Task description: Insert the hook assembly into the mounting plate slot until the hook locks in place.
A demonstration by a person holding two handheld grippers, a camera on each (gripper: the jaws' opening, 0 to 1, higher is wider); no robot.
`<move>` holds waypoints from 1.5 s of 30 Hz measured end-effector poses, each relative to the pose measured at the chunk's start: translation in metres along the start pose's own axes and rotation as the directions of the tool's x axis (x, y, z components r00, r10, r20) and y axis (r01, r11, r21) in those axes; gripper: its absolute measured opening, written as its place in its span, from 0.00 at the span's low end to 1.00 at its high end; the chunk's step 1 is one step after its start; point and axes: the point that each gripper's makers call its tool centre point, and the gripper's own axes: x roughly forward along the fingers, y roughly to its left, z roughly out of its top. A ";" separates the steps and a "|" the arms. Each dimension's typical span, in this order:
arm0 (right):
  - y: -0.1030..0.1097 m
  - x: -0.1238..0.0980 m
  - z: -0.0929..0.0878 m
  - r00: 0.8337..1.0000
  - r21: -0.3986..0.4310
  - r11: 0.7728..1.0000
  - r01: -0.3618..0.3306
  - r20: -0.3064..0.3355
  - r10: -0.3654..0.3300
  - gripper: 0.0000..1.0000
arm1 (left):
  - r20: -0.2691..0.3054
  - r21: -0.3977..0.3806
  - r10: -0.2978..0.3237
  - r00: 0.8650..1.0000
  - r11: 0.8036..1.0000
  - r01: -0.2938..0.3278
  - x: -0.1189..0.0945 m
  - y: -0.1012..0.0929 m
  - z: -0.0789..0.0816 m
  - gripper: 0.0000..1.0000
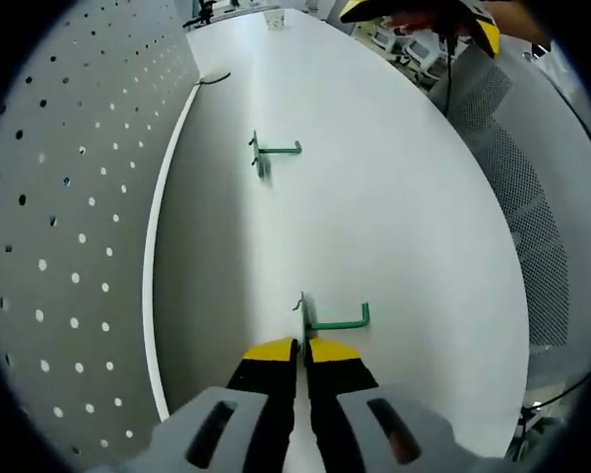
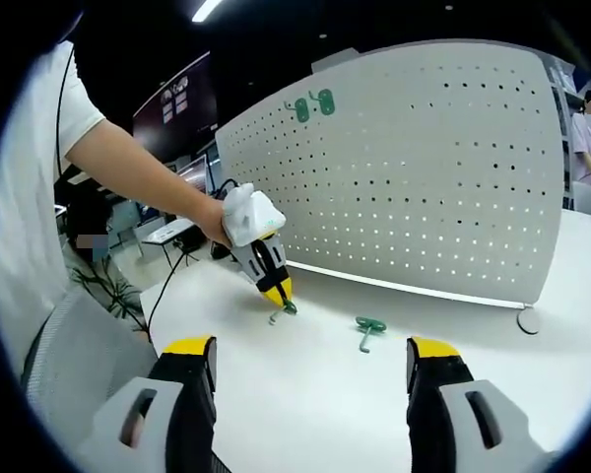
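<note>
A green hook (image 1: 337,322) lies on the white table (image 1: 404,227), its wire end between the tips of my left gripper (image 1: 302,347), which is shut on it. In the right gripper view the same left gripper (image 2: 279,289) points down at that hook (image 2: 284,309), held by a person's hand. A second green hook (image 1: 273,152) lies farther along the table, also seen loose as a hook (image 2: 367,329) ahead of my right gripper (image 2: 310,367), which is open with nothing between its jaws. The white pegboard (image 2: 424,168) stands behind, to the left as a pegboard (image 1: 59,246).
Two green pieces (image 2: 315,103) hang near the pegboard's top left corner. The pegboard's round foot (image 2: 528,319) rests on the table at the right. A mesh chair back (image 1: 517,197) stands beyond the table edge. A black cable (image 1: 213,79) lies by the board's far end.
</note>
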 end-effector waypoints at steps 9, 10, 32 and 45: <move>0.001 0.000 0.001 1.000 0.002 1.000 -0.002 0.003 0.002 0.78 | -0.002 0.000 -0.001 1.000 1.000 0.001 0.000 0.000 0.000 0.03; 0.001 0.000 0.001 1.000 0.003 1.000 -0.002 0.002 0.002 0.77 | -0.002 0.000 0.000 1.000 1.000 0.000 -0.001 0.000 0.000 0.03; -0.002 -0.001 0.006 1.000 0.010 1.000 0.006 0.029 -0.007 0.77 | 0.177 -0.072 0.100 0.979 0.993 -0.088 -0.009 -0.004 0.024 0.01; -0.002 -0.001 0.008 0.999 0.009 1.000 0.003 0.044 -0.003 0.77 | 0.322 -0.168 0.234 0.918 0.968 -0.188 -0.033 0.005 0.050 0.01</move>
